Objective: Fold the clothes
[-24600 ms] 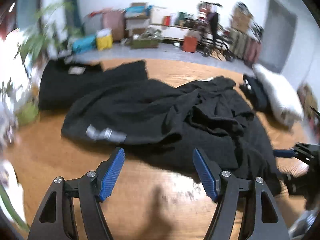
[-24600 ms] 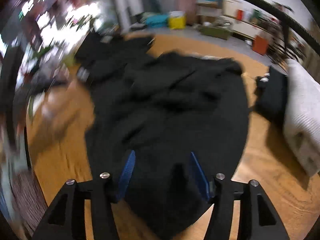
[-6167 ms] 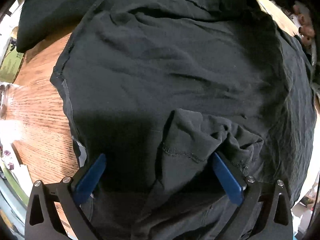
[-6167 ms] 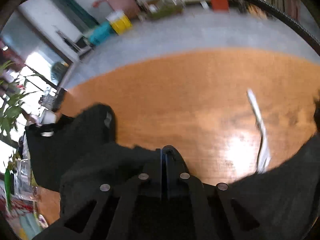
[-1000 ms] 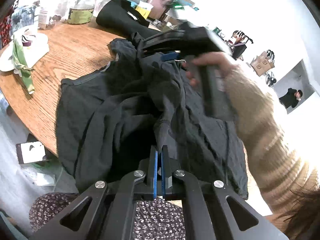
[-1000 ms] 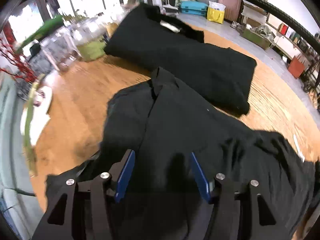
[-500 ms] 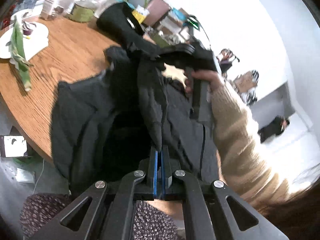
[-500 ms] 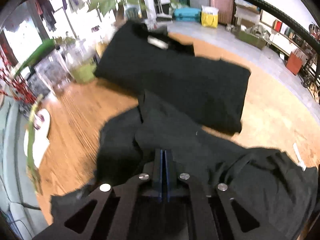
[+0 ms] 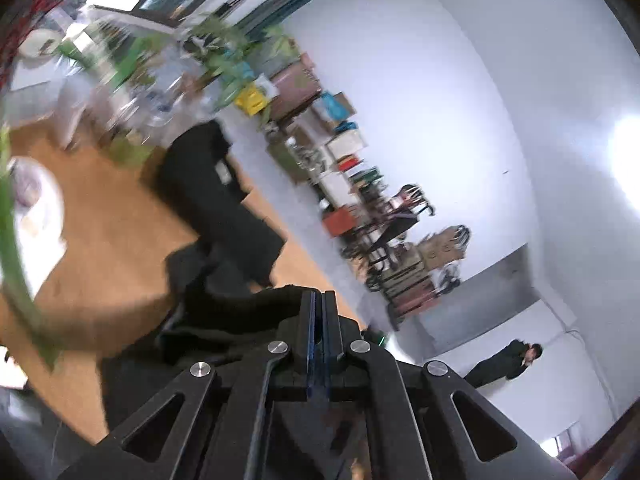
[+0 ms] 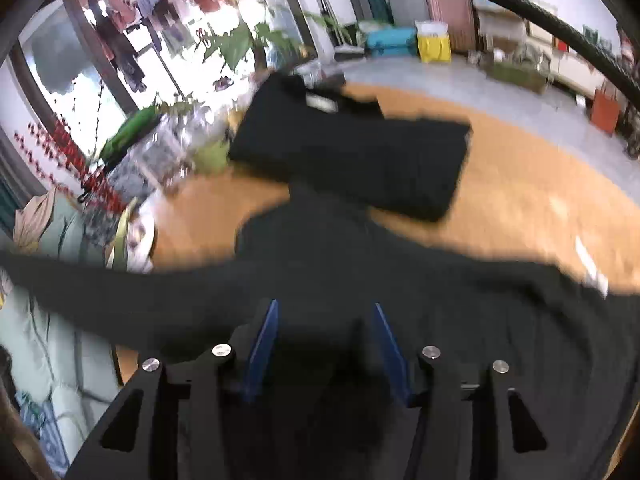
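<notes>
Your left gripper has swung up from the table and now faces the room, its fingers still pressed together on a fold of the black shirt. Your right gripper has let go: its fingers are spreading, with cloth below them but no pinch. The black shirt now stretches wide across the table's near side, just in front of the folded black pile. So the lift looks set for a fresh right-hand grab.
</notes>
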A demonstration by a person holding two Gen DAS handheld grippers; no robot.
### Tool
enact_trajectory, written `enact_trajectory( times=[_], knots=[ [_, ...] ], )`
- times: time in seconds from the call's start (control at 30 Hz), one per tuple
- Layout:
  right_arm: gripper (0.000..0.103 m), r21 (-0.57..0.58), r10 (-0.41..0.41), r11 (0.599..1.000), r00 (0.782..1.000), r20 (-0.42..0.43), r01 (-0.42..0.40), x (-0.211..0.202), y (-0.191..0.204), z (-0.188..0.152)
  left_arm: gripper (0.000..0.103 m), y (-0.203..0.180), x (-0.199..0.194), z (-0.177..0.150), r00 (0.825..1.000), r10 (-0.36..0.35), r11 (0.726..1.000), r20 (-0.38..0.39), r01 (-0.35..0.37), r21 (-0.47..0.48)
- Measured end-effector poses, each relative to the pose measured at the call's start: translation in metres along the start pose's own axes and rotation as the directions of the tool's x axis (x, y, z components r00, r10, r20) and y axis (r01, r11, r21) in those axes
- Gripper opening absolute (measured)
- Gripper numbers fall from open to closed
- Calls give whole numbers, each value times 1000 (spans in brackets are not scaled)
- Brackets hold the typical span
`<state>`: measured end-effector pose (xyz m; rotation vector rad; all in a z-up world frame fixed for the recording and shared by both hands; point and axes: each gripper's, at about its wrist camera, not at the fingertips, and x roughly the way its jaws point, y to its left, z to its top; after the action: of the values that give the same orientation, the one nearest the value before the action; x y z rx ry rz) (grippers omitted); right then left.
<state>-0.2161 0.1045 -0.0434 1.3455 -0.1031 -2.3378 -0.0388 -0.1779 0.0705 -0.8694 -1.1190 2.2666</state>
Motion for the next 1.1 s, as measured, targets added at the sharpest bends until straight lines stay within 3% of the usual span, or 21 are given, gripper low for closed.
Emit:
enact_trajectory(
  times=[0.1, 0.23, 0.37, 0.47, 0.7, 0.73, 0.8, 0.87, 1.1],
  knots=[
    [53, 36, 8, 999, 998, -69, -5, 11, -14, -29, 3, -16, 15, 27, 1000, -23, 1000, -5, 23, -7],
    [53, 37, -24, 999, 994, -109, 29, 34, -17, -34, 3, -31, 37, 45, 997, -72, 997, -19, 72, -23],
    [53, -73, -10, 997, 997, -79, 4, 47, 6, -18, 3, -38, 49, 59, 995, -97, 995, -16, 96, -37],
    [53, -150, -23, 989, 994, -109, 6, 64, 24, -8, 3, -43, 53, 69, 995, -101, 994, -13, 100, -43],
    [50, -203, -35, 979, 998, -43, 25, 68, 36, -9, 3, -45, 56, 73, 995, -93, 995, -33, 91, -41],
    [46, -223, -34, 975, 998, -54, 21, 69, 39, -11, 3, -44, 55, 72, 995, -92, 995, -34, 91, -43],
    [26, -275, -35, 961, 996, -76, 13, 69, 48, -15, 3, -43, 53, 71, 995, -90, 995, -34, 89, -39],
    [5, -337, -55, 941, 997, -45, 36, 63, 59, -19, 3, -41, 48, 71, 996, -86, 996, -24, 85, -29],
    [5, -384, -74, 916, 990, 117, 114, 28, 81, 1, 3, -39, 37, 78, 989, -148, 987, 3, 148, -66]
  ],
)
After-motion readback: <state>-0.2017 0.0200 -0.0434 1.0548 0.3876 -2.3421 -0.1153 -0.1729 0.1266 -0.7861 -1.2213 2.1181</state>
